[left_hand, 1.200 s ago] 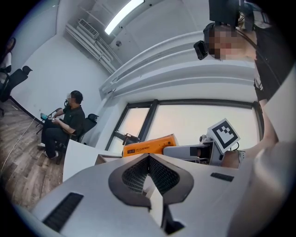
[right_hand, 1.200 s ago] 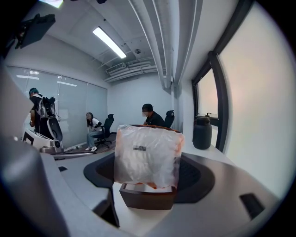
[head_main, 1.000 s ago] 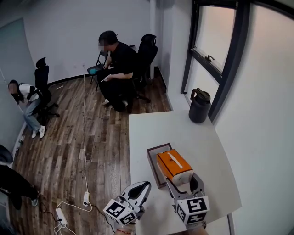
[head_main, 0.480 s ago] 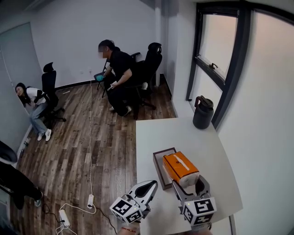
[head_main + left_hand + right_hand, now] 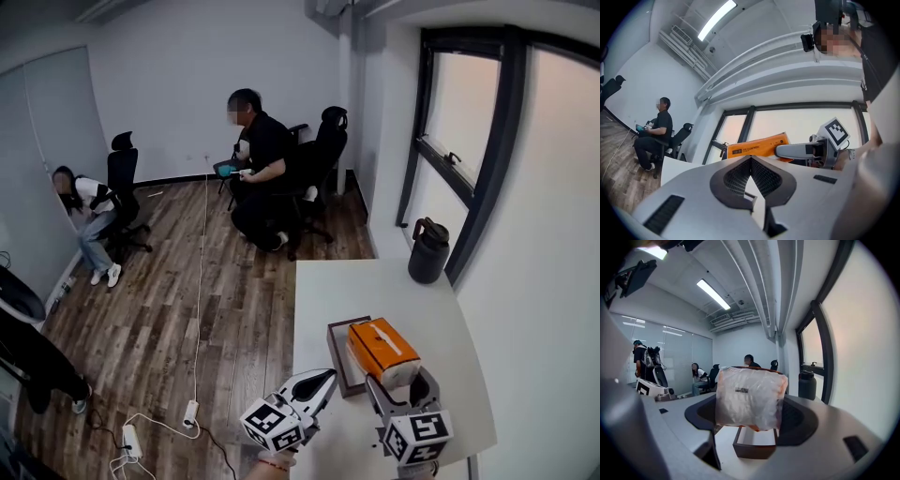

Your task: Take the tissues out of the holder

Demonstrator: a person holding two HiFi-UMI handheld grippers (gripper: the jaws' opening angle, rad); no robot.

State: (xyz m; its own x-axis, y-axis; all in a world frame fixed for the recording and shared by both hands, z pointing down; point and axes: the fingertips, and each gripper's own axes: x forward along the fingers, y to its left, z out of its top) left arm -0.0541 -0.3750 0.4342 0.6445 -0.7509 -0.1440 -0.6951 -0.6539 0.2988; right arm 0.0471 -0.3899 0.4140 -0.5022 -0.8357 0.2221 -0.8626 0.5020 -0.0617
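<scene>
**Around the holder on the desk**

The holder [image 5: 339, 361] is sitting on the desk [image 5: 375, 286], toward its near left part. The tissue pack [image 5: 380, 342] is hanging just above the holder, over its right side. It is sitting between the fingers [image 5: 377, 396] of the right gripper [image 5: 398, 380], which is reaching in from the holder's near side. The left gripper [image 5: 323, 378] is hovering just left of the holder's near corner. Beyond the holder, by the desk's far right corner, a jug [image 5: 428, 251] is standing. Far behind and left of the holder, a person [image 5: 262, 159] is sitting, and another person [image 5: 84, 197] is sitting farther left. A power strip [image 5: 190, 412] is lying on the floor, left of the holder.
</scene>
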